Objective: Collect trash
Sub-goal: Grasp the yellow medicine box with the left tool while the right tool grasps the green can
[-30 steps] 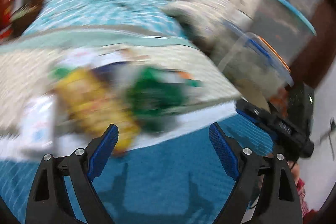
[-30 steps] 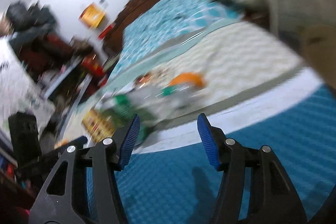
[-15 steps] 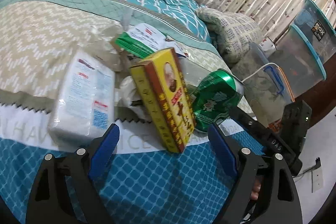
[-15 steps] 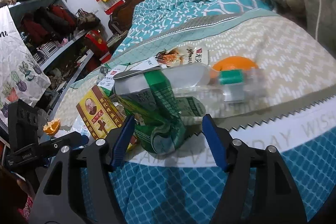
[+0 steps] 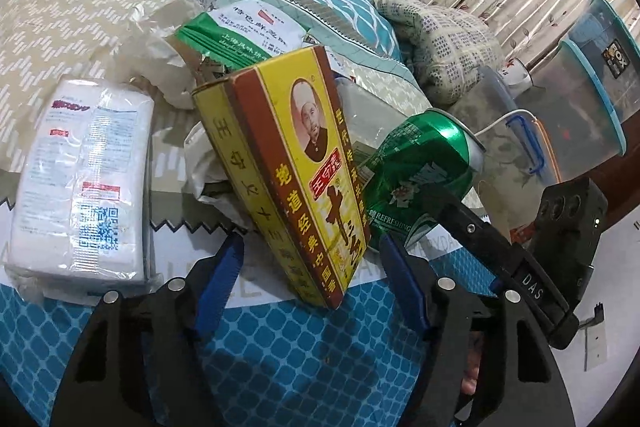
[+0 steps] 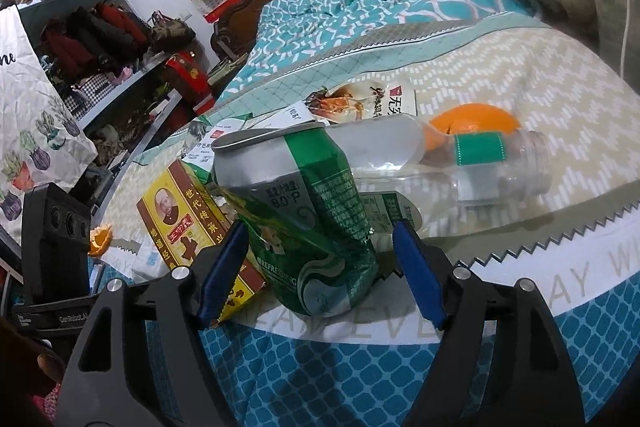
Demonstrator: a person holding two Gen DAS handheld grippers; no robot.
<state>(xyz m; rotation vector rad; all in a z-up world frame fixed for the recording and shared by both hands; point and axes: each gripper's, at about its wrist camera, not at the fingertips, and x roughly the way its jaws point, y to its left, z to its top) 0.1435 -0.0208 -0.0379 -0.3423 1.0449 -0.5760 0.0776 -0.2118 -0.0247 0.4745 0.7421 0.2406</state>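
Note:
A pile of trash lies on the bed. A yellow and brown carton [image 5: 296, 167] leans in the middle; my left gripper [image 5: 312, 271] is open with its jaws either side of the carton's lower end, not closed on it. A dented green can [image 6: 304, 219] sits beside it; my right gripper [image 6: 320, 267] is open around the can's base. The can also shows in the left wrist view [image 5: 420, 179]. A white tissue pack [image 5: 84, 183], a green and white wrapper [image 5: 240, 35], crumpled paper [image 5: 168, 43], a clear bottle [image 6: 440, 159] and orange peel [image 6: 476, 119] lie around.
The bedspread [image 6: 540, 75] has a teal patterned front part [image 6: 360, 379]. A patterned pillow [image 5: 448, 39] and clear storage boxes [image 5: 580, 83] stand at the right. Shelves with bags [image 6: 92, 35] are at the left. A piece of orange peel [image 6: 100, 235] lies there too.
Both grippers have moved in close to the pile. The left jaws now straddle the carton and the right jaws straddle the can. Both stay open.

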